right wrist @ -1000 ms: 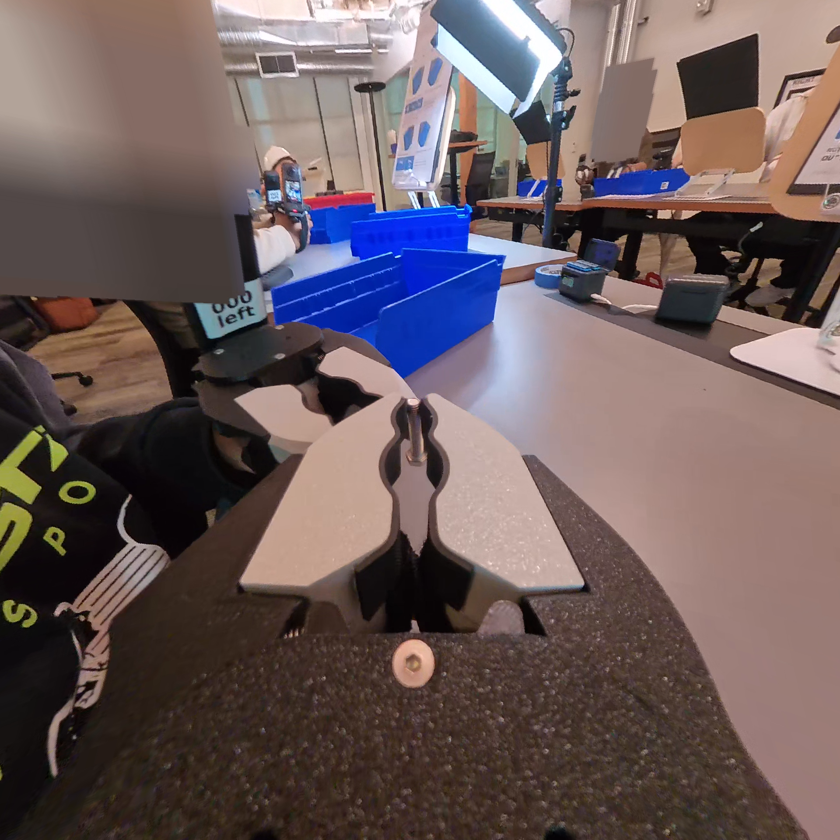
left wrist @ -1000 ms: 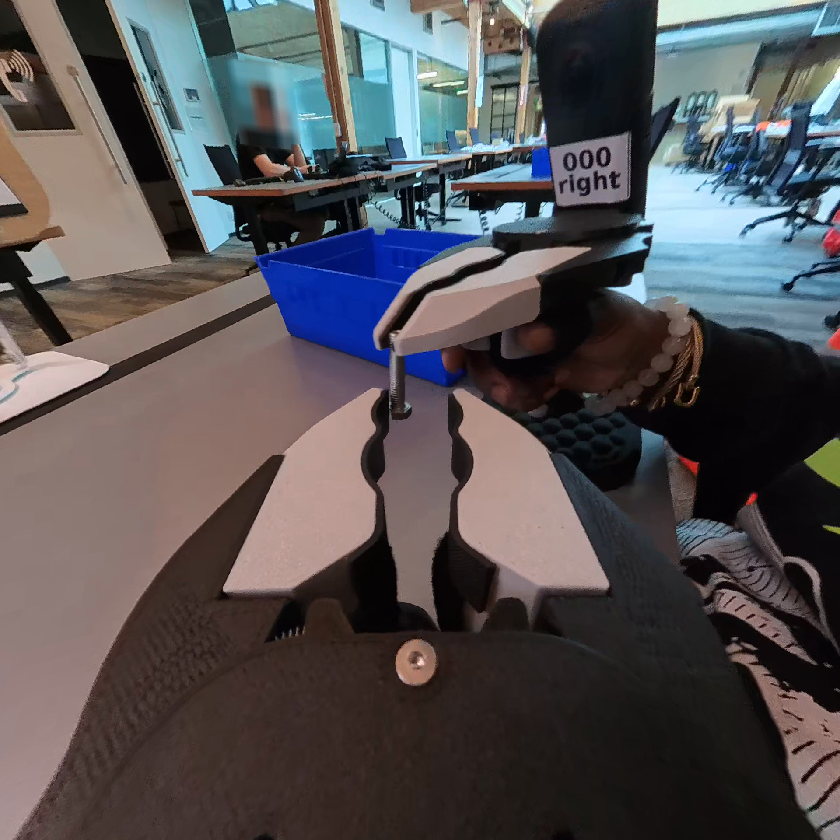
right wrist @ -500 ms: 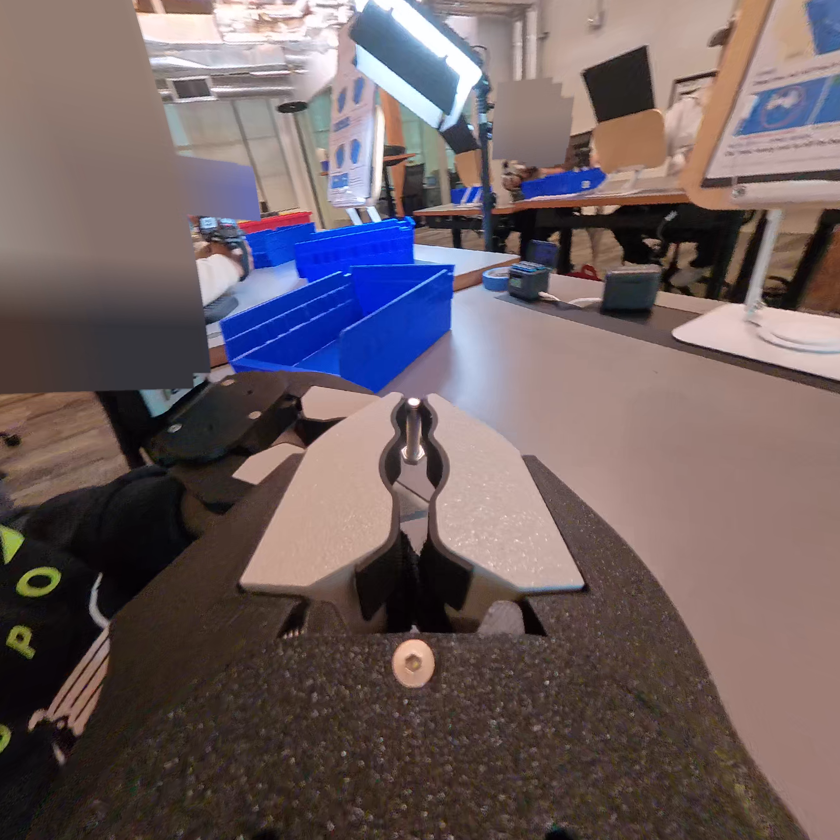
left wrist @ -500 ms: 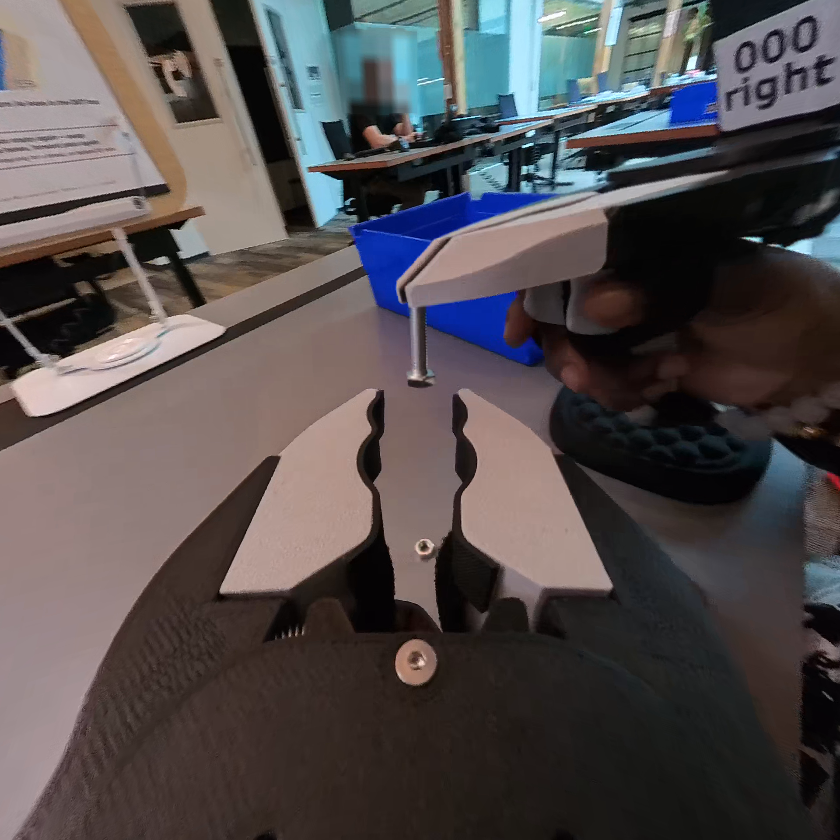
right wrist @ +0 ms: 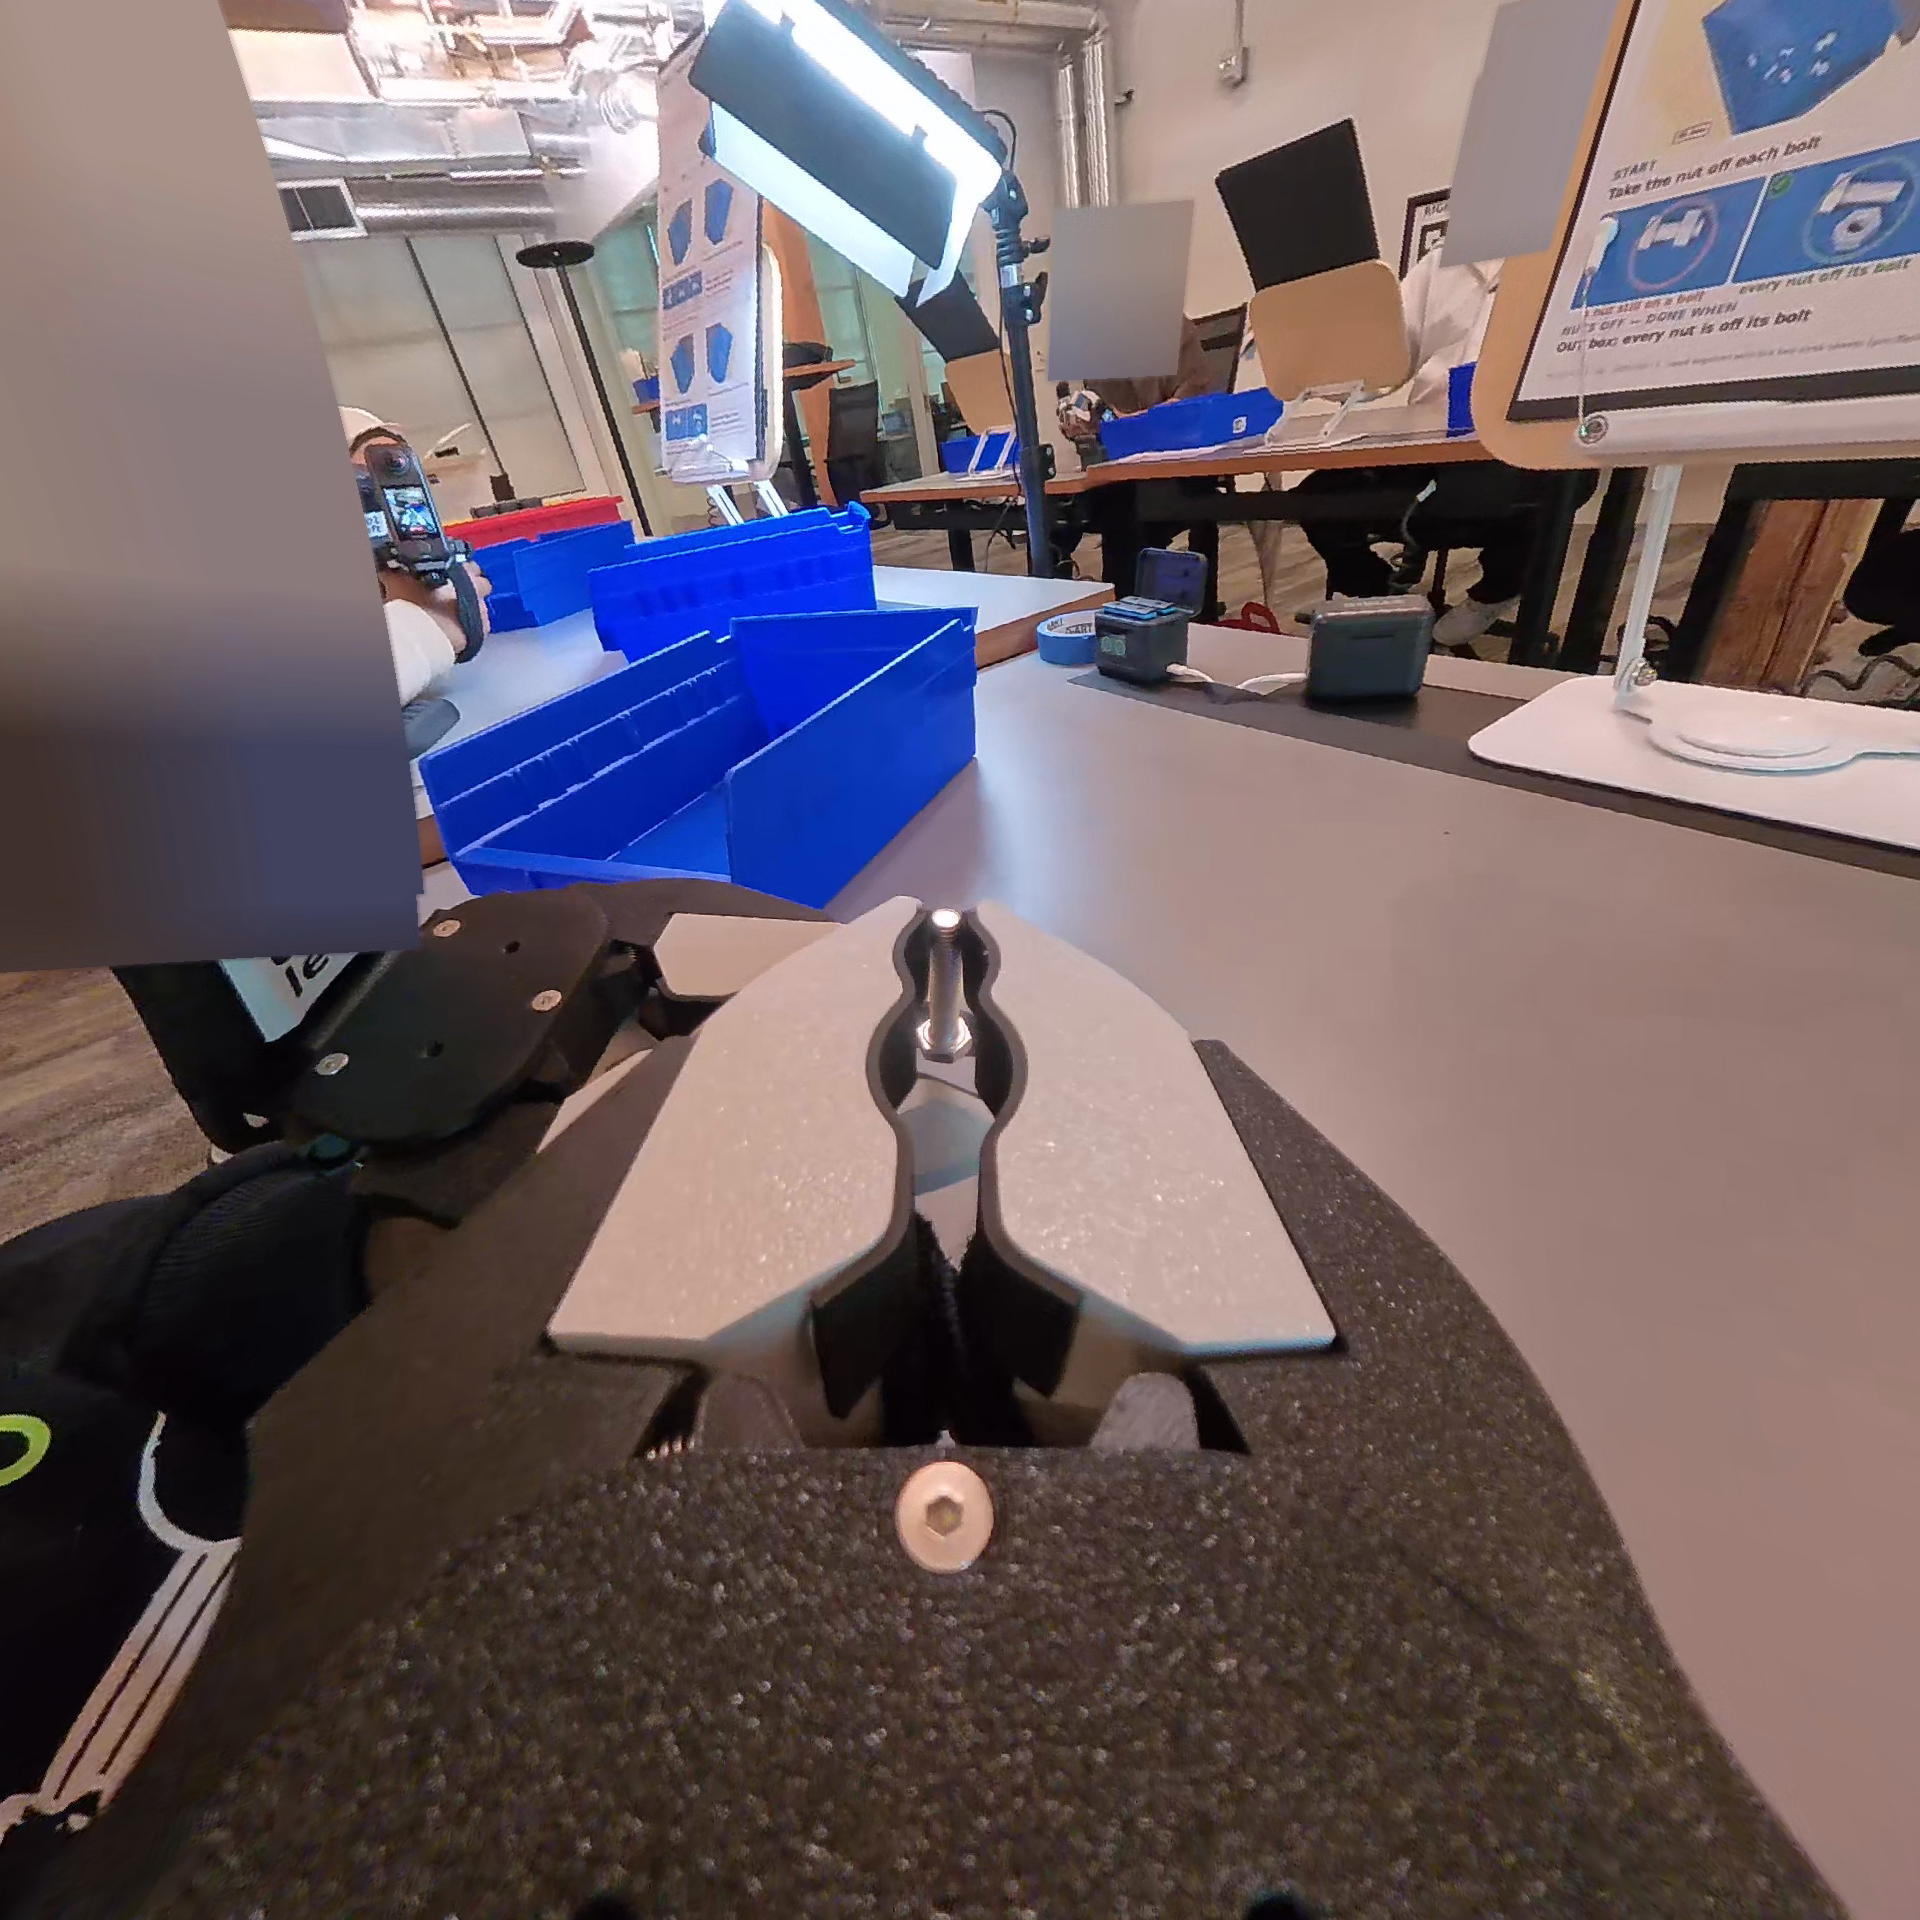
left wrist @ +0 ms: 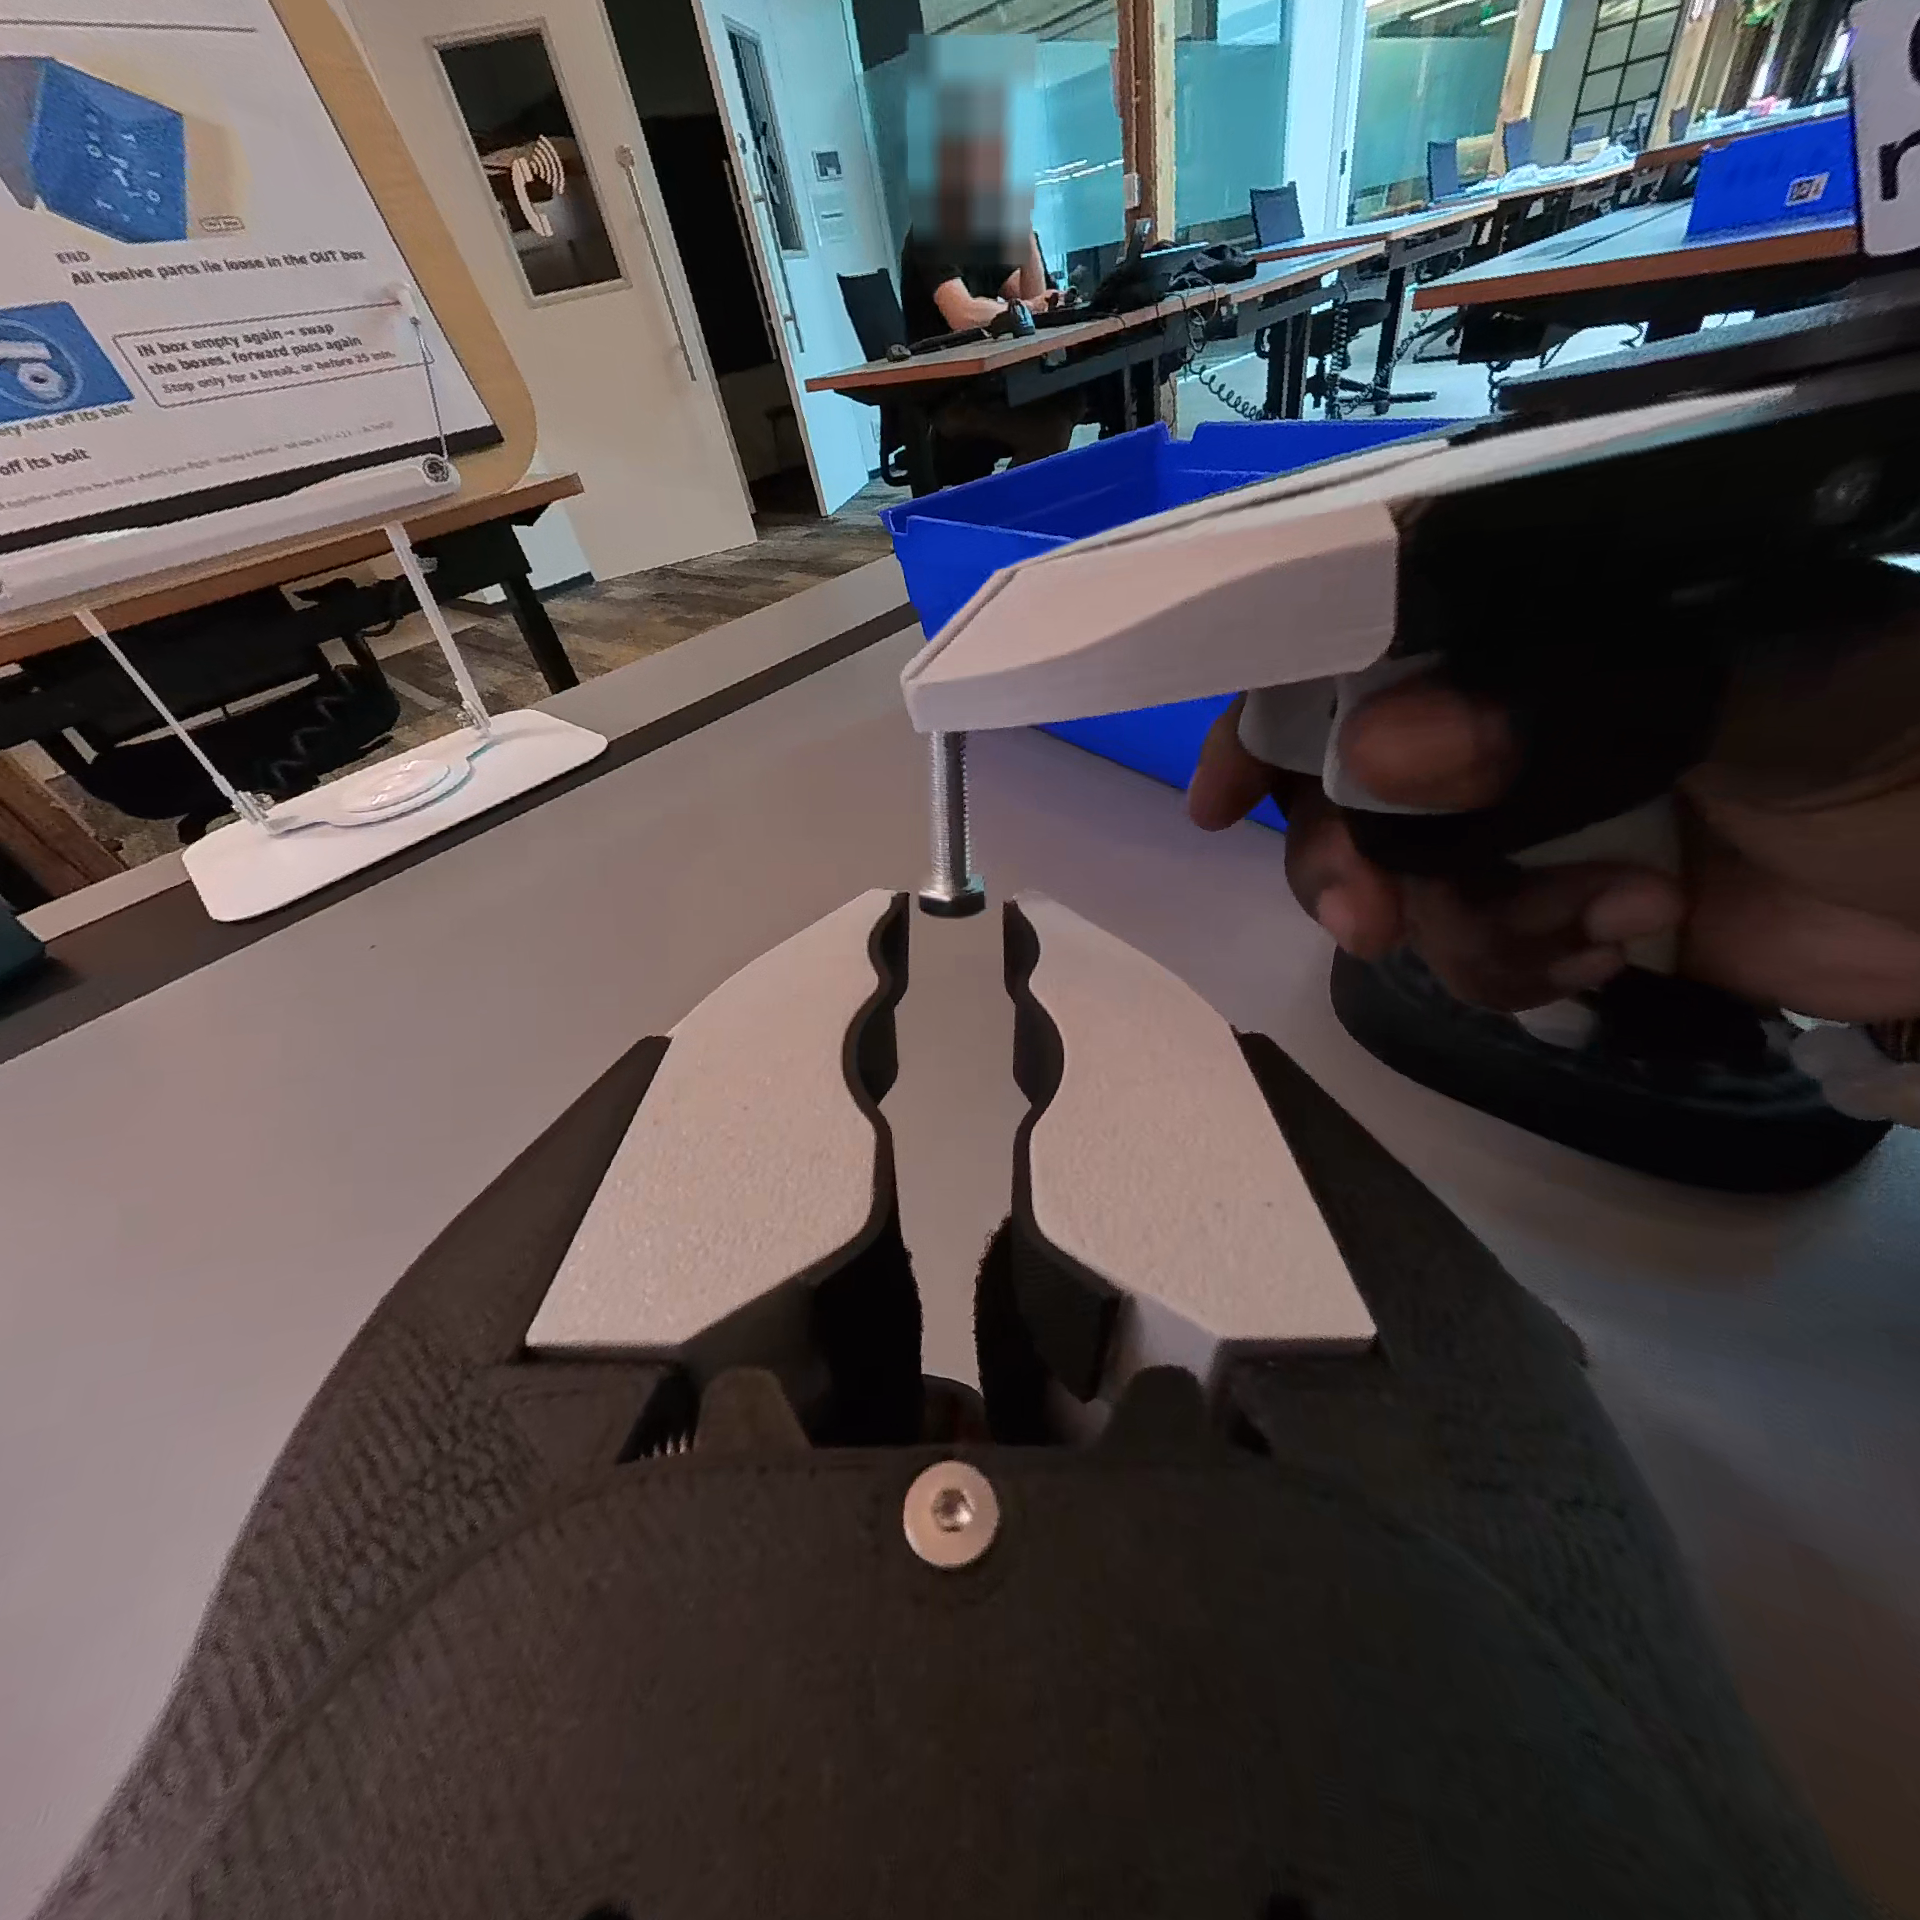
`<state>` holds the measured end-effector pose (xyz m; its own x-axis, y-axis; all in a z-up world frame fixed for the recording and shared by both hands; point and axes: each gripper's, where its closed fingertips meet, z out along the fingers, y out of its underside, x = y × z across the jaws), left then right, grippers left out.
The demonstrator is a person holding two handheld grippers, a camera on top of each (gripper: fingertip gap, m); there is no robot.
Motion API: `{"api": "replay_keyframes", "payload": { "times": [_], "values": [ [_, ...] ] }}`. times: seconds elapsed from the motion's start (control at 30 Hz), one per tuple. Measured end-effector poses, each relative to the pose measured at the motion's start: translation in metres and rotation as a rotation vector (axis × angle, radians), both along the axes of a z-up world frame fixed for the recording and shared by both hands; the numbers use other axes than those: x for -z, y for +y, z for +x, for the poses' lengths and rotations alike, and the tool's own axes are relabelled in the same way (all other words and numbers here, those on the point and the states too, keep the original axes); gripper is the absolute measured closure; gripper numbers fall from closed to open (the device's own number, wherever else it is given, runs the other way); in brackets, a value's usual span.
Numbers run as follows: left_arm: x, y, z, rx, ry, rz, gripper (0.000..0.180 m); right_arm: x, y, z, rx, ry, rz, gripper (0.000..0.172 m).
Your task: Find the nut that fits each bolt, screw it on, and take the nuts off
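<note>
Nearest, the left gripper [left wrist: 951, 914] stood released, its fingers apart and empty, just below the bolt [left wrist: 948, 821]. The right gripper [right wrist: 943, 920] was clenched on that bolt's threaded end, hex head hanging down over the grey counter [left wrist: 312, 1091]. No nut was in sight. Judgement: keep the bolt plumb and steady, bring a nut squarely to the thread. Farther off, a blue bin [right wrist: 727, 769]. Beyond, a printed instruction placard [left wrist: 208, 260]; wording left uncopied.
</note>
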<state>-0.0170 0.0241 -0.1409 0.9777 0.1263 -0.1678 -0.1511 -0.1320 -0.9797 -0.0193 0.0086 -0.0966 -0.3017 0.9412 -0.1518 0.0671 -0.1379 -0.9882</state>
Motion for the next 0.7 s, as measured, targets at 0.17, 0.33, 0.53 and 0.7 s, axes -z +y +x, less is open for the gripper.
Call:
{"api": "replay_keyframes", "payload": {
  "times": [0.17, 0.33, 0.53, 0.7],
  "values": [
    [0.000, 0.000, -0.001, 0.007, -0.019, 0.002, 0.166, 0.001, -0.002, -0.001, -0.010, 0.000, -0.001, 0.166],
    [0.000, -0.001, -0.001, 0.012, -0.026, 0.005, 0.170, 0.002, -0.002, -0.002, -0.010, -0.001, 0.001, 0.166],
    [-0.014, -0.013, -0.005, 0.086, -0.072, 0.057, 0.171, -0.009, -0.004, 0.005, -0.122, 0.002, 0.007, 0.153],
    [-0.018, -0.044, -0.033, 0.121, -0.147, 0.100, 0.171, 0.052, 0.006, 0.017, -0.389, -0.450, 0.275, 0.135]
  ]
}}
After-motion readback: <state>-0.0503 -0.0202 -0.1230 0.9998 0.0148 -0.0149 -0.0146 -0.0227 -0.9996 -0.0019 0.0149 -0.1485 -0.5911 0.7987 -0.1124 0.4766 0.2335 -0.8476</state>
